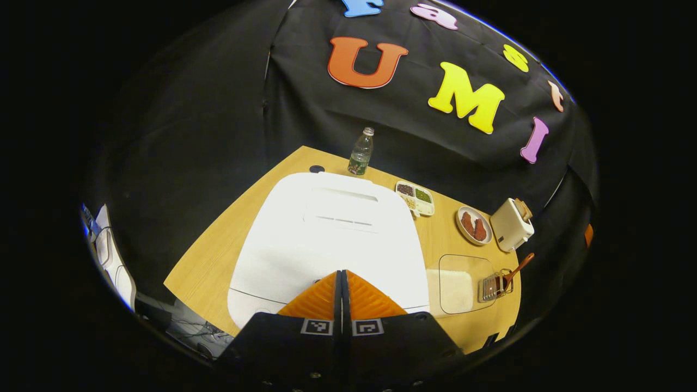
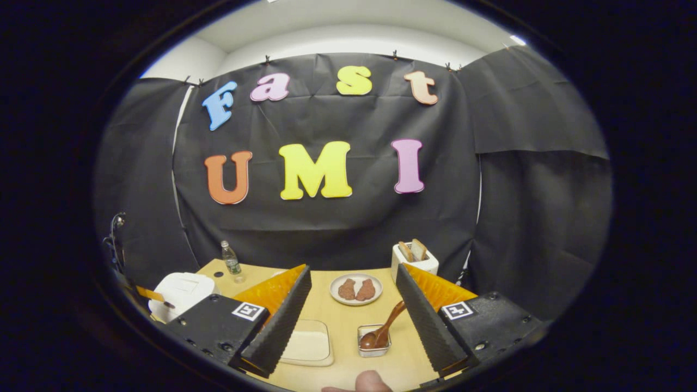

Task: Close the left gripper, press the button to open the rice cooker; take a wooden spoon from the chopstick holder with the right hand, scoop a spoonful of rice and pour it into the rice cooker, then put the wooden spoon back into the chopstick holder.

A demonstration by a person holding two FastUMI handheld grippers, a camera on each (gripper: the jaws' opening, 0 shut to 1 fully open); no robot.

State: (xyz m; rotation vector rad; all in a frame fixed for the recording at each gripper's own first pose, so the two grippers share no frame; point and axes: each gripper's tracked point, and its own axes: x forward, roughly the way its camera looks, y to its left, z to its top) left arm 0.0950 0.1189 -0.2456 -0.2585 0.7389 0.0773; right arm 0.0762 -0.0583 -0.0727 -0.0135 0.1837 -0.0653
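The white rice cooker [image 1: 326,239] sat lid-down on the wooden counter [image 1: 218,256], my left gripper [image 1: 342,283] pressed together just above its front edge. My right gripper [image 2: 354,305] gaped apart before the chopstick holder [image 2: 374,340], where the wooden spoon [image 2: 384,329] leaned.

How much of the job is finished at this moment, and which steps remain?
Done: the left claw is shut, its fingers together. In hand: it hovers over the front of the rice cooker, whose lid is still down, so the button press is not finished. Left: the right claw is open and empty; the wooden spoon stands in the chopstick holder; the rice in the clear container looks untouched.
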